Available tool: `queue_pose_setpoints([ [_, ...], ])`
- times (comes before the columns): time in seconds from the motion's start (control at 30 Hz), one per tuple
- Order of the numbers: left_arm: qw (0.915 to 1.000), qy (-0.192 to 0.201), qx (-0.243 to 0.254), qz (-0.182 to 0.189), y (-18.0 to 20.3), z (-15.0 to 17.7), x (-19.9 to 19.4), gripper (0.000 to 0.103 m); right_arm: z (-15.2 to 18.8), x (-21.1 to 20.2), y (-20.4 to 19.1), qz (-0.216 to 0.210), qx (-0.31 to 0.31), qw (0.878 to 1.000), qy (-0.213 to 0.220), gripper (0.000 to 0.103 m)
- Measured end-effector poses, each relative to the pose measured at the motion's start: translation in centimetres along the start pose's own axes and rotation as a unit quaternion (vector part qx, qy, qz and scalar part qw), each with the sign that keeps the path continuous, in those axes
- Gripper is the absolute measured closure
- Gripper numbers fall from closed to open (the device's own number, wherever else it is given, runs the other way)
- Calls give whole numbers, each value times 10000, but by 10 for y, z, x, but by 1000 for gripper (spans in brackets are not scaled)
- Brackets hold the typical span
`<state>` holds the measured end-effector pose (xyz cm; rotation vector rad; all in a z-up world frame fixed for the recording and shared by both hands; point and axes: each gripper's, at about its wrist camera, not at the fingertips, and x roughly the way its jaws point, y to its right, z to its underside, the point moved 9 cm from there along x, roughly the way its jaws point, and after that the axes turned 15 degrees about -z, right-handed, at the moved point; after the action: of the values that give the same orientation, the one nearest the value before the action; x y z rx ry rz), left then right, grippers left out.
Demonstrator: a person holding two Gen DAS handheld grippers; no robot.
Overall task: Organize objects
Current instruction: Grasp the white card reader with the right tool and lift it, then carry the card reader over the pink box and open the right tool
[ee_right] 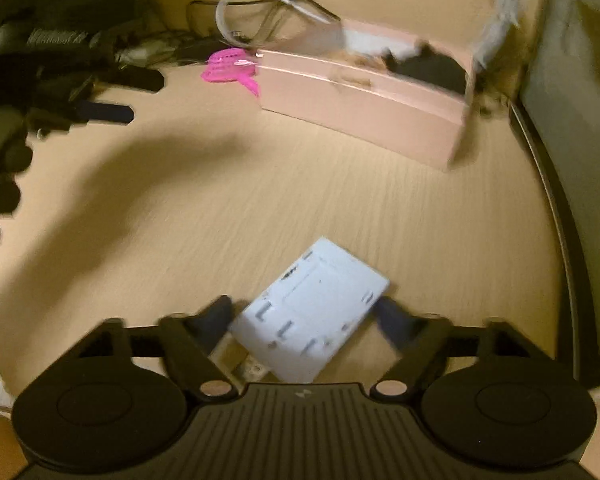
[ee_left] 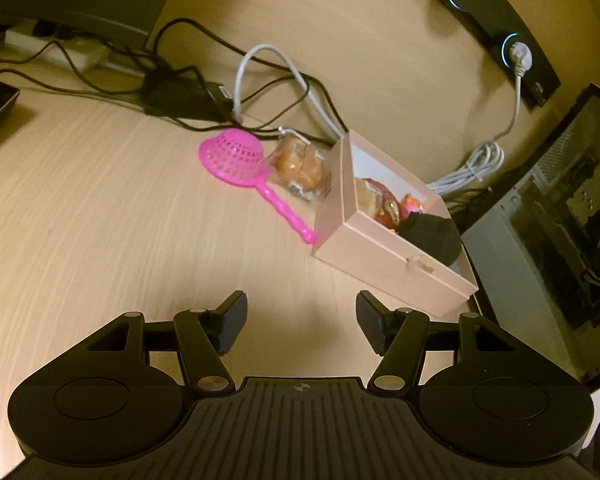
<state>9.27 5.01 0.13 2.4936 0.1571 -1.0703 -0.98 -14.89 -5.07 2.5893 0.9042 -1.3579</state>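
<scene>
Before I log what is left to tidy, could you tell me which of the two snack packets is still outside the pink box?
The clear snack packet beside the pink strainer lies on the desk, against the pink box; the other packet sits inside it.

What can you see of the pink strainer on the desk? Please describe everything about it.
The pink strainer looks like bright magenta plastic: a round basket with a grid of holes and a long thin handle with a knobbed end. It lies on the wooden desk, the basket apparently turned over. A clear snack bag lies beside the basket, and the handle end reaches the pink box. No gripper touches it.
</scene>
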Motion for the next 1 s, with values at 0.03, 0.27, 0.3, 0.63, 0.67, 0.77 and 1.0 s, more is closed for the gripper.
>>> queue_pose_setpoints([
  [0.03, 10000, 9, 28, 12, 0, 1, -2, 38, -4, 0, -3, -35, -42, 10000, -48, 54],
  [0.27, 9990, 12, 424, -103, -2, 14, -14, 38, -106, -49, 5, 122, -374, 9943, 995, 56],
  [0.3, 9986, -8, 515, -120, -2, 16, -15, 38, -131, -56, 12, 321, -482, 9904, 1254, 56],
  [0.63, 9985, -140, 380, -366, -35, 22, -21, 38, -257, 7, 41, 249, -138, 9868, 1591, 26],
  [0.67, 9985, -153, 352, -383, -40, 21, -23, 38, -259, 23, 34, 90, -55, 9896, 1436, 25],
  [0.77, 9986, -145, 269, -440, -56, 18, -30, 38, -274, 73, 25, -22, 152, 9944, 1050, 25],
  [1.0, 9980, -103, 218, -576, -96, 9, -46, 38, -311, 176, 38, 709, 489, 9957, 356, 25],
])
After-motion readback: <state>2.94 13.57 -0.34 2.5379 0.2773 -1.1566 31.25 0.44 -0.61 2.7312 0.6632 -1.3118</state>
